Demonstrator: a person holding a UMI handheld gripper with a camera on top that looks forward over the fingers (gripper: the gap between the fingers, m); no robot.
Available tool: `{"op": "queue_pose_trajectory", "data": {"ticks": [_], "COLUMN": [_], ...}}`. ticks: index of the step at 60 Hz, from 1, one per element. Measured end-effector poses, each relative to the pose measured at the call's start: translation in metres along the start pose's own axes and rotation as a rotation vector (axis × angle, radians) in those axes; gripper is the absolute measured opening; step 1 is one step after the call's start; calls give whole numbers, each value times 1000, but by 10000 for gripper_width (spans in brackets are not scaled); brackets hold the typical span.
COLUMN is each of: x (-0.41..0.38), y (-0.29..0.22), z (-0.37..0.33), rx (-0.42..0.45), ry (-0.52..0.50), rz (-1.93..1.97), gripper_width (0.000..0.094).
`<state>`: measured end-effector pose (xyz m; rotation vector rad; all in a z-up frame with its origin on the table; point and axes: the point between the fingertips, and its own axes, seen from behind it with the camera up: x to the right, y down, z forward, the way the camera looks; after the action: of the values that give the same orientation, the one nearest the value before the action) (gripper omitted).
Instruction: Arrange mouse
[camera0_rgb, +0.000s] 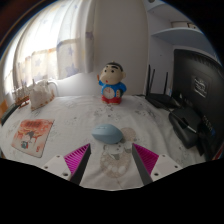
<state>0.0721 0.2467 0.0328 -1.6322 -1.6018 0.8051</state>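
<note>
A pale blue-grey computer mouse (108, 132) lies on the white patterned tablecloth (70, 112), just ahead of my fingers and centred between them. My gripper (111, 157) is open and holds nothing; its pink pads show on the left finger (77, 158) and the right finger (145, 156). The mouse rests on the table by itself, with a gap to each finger.
A cartoon boy figurine (112, 84) in a blue shirt stands beyond the mouse. A printed booklet (33, 136) lies at the left. A black monitor (198, 82), a router with antennas (160, 88) and a black device (190, 125) stand at the right.
</note>
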Motion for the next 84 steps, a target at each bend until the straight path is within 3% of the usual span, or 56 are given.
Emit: {"op": "queue_pose_trajectory", "data": {"ticks": [22,40,44,48,59,66,75,84], "x": [9,36,34,28,33,9,-83,-207], "y": [-21,-44,-43,-40,-48,-93,-150,-153], "z": [102,141,143,145,138,100,33,-2], "rx": [-22,-39,-39,-46,-63,-6,58,60], "ry": [19,98,90,79,159,136,-4,-126], "rz": [-41,23,31,29,-22,-19,27,0], "gripper_width": [853,852,749,502,403,389,387,386]}}
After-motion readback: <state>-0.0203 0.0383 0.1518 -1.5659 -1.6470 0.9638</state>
